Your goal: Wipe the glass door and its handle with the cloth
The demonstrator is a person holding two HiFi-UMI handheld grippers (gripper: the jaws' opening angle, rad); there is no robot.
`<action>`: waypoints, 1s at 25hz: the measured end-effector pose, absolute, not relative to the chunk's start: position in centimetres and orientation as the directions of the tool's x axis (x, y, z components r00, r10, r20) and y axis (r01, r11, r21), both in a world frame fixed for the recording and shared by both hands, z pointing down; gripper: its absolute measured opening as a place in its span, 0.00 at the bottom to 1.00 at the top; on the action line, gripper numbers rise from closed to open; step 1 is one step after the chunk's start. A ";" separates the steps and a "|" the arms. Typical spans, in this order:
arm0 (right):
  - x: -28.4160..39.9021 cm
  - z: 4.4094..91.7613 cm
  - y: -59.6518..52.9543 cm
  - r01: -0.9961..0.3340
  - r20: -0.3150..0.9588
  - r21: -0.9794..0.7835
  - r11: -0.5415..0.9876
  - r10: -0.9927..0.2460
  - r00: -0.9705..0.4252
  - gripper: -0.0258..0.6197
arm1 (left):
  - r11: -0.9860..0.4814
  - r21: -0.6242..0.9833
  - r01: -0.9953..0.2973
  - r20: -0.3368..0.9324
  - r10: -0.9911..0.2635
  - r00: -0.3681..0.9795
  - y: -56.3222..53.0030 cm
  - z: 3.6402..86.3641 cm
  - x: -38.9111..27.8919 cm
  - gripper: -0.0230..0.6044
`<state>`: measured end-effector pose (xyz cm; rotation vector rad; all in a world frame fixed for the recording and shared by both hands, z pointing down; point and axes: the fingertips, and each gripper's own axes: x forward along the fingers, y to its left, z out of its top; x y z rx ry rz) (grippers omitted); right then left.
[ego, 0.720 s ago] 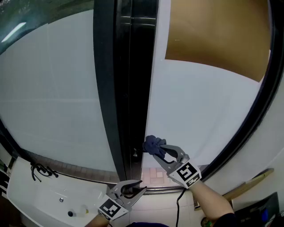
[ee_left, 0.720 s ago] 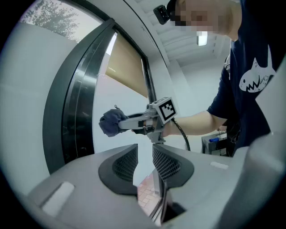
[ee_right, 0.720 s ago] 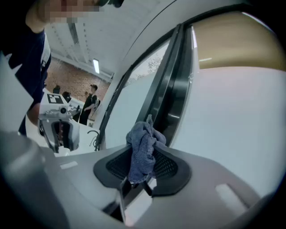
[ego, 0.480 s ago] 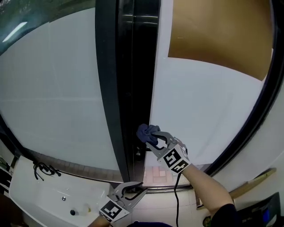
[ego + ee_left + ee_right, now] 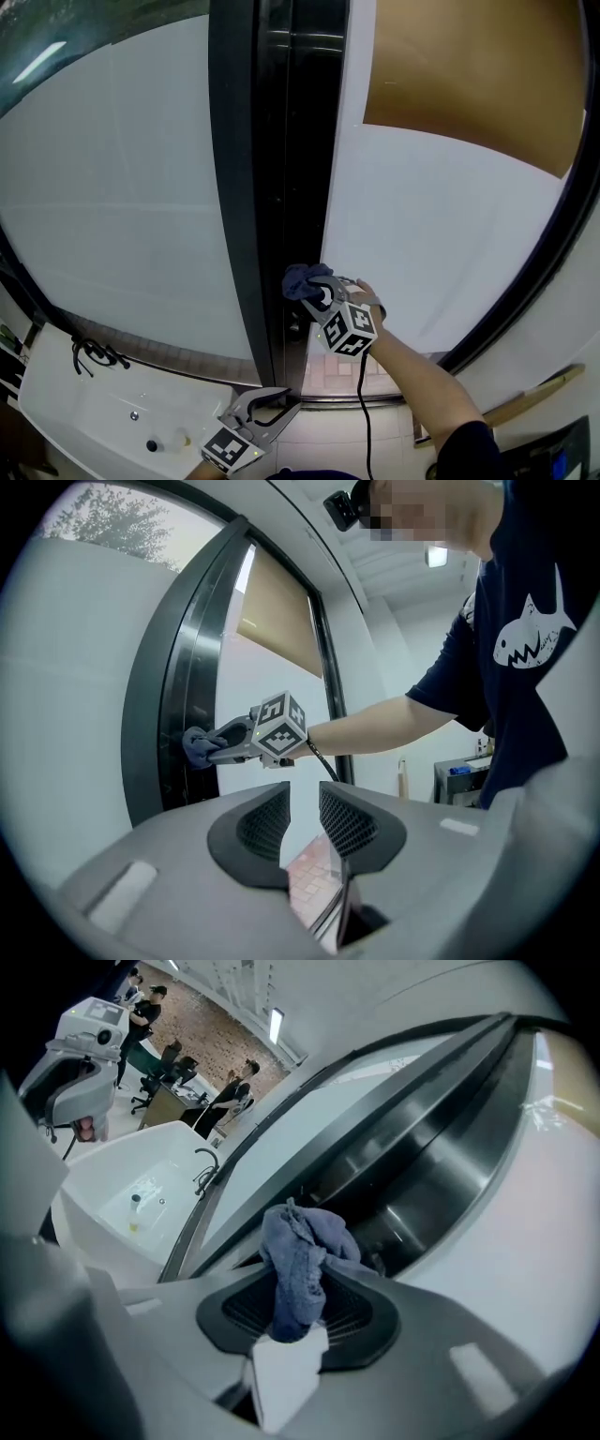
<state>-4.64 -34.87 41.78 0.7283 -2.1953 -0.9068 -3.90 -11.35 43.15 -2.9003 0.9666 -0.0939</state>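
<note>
A crumpled blue cloth (image 5: 302, 279) is pinched in my right gripper (image 5: 314, 292), which is shut on it. The cloth sits against the dark vertical door frame (image 5: 291, 187), at the left edge of the frosted glass door (image 5: 422, 253). In the right gripper view the cloth (image 5: 302, 1260) stands up between the jaws of that gripper (image 5: 298, 1312), in front of the dark metal channel (image 5: 422, 1166). My left gripper (image 5: 272, 405) hangs low near the floor, shut and empty. From its own view, its jaws (image 5: 302, 822) point toward the right gripper (image 5: 225, 742) and the cloth (image 5: 195, 744).
A white sink (image 5: 103, 412) with a black tap (image 5: 89, 354) stands at the lower left. A brown panel (image 5: 469, 84) covers the door's upper right. A wooden stick (image 5: 525, 389) leans at the lower right. Several people (image 5: 225, 1096) are far behind.
My right gripper has carried the cloth left and a little up, from the glass onto the dark frame. The left gripper has sunk slightly lower in the view.
</note>
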 end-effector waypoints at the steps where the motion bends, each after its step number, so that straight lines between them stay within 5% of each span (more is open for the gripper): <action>1: -4.3 41.8 -34.9 -0.239 0.347 0.761 0.603 -0.689 -0.636 0.24 | -0.796 -0.092 -0.598 0.035 -0.603 0.797 -11.4 43.3 -3.9 0.19; 15: 9.8 41.7 -37.0 -0.315 0.356 0.784 0.535 -0.803 -0.479 0.23 | -0.827 -0.081 -0.556 0.057 -0.561 0.826 -11.7 43.8 0.9 0.18; 25: 23.9 41.4 -37.2 -0.497 0.328 0.738 0.457 -0.886 -0.328 0.23 | -0.827 -0.105 -0.552 0.075 -0.560 0.825 -12.0 44.3 2.6 0.18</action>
